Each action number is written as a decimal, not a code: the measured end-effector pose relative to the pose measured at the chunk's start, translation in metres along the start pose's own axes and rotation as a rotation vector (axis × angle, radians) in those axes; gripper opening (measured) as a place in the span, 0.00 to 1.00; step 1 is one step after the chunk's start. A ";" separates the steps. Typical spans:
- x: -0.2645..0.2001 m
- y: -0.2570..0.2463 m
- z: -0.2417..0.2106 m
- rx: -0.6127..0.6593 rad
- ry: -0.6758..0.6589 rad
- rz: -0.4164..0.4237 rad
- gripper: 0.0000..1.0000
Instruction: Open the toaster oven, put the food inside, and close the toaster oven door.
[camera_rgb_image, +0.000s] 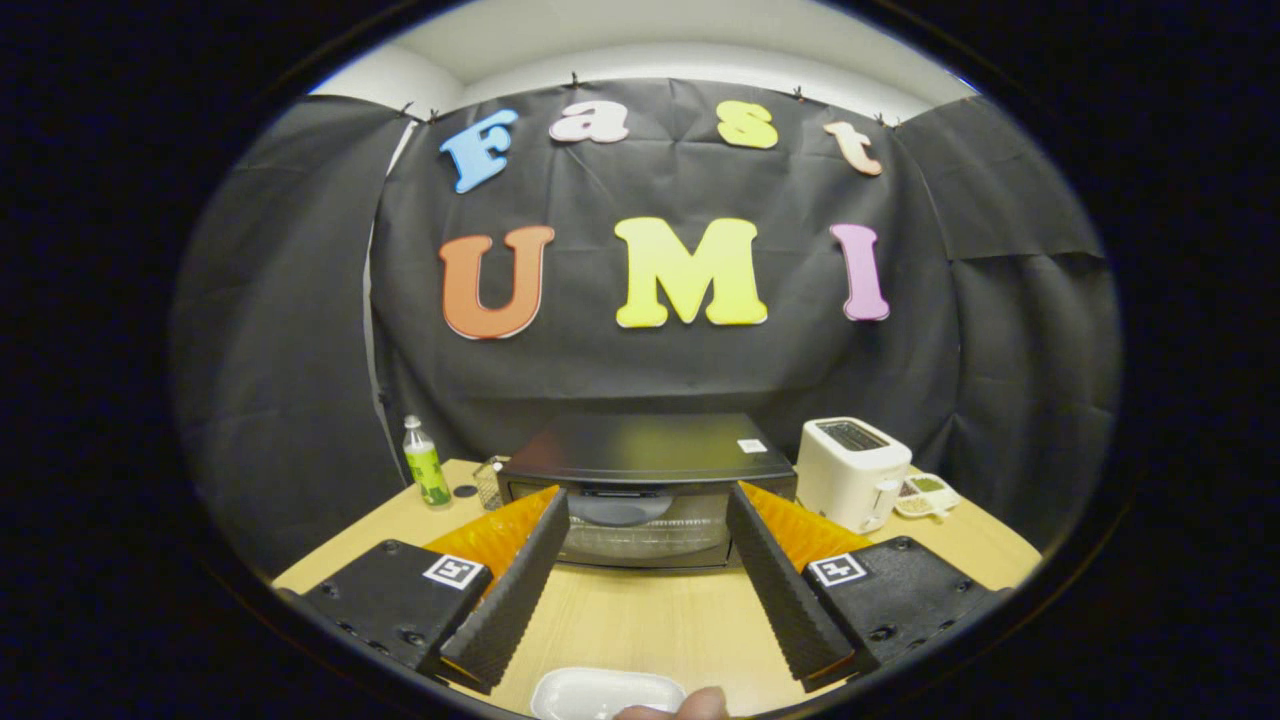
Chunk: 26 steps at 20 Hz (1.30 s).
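At the back of the pale wooden worktop (640, 620), just ahead of the spread fingertips, stands the black box-shaped toaster oven (645, 480) with a glass-fronted door, which looks closed. It is likely a heavy, rigid metal body that will stay put under a pull. The door should swing down on a bottom hinge, so the place to take hold is the bar-like handle along its upper edge, though that handle is dim here and hard to make out. The glass is smooth and offers no grip of its own.

The tool (645, 500) stands wide open, its two ribbed fingers framing the oven front and holding nothing.

Below the fingers, nearest the camera, sits a white shallow dish (600, 692), with a fingertip (690, 705) of the person touching or just beside its rim. Whether it carries the food cannot be told.

Bare worktop lies between the dish and the oven, which should give room for the door to drop. To the right, near the oven, stands a white two-slot plastic toaster (850, 472), and beyond it a small white tray with greenish contents (928, 494). To the left are a small wire mesh holder (489, 482) just beside the oven and a clear bottle with a green label (425, 463) farther out, both light and easily knocked.
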<state>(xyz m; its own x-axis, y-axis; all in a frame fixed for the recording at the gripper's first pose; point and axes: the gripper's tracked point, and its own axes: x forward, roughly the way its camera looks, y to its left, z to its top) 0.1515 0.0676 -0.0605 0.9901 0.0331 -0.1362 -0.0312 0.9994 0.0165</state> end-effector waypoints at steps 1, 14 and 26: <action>-0.013 -0.001 0.011 0.004 -0.020 0.004 1.00; -0.134 0.008 0.017 0.004 -0.035 0.040 1.00; -0.157 0.025 0.008 -0.026 -0.036 0.043 1.00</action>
<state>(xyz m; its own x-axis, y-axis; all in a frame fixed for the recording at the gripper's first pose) -0.0038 0.0869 -0.0304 0.9921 0.0758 -0.1004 -0.0766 0.9970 -0.0045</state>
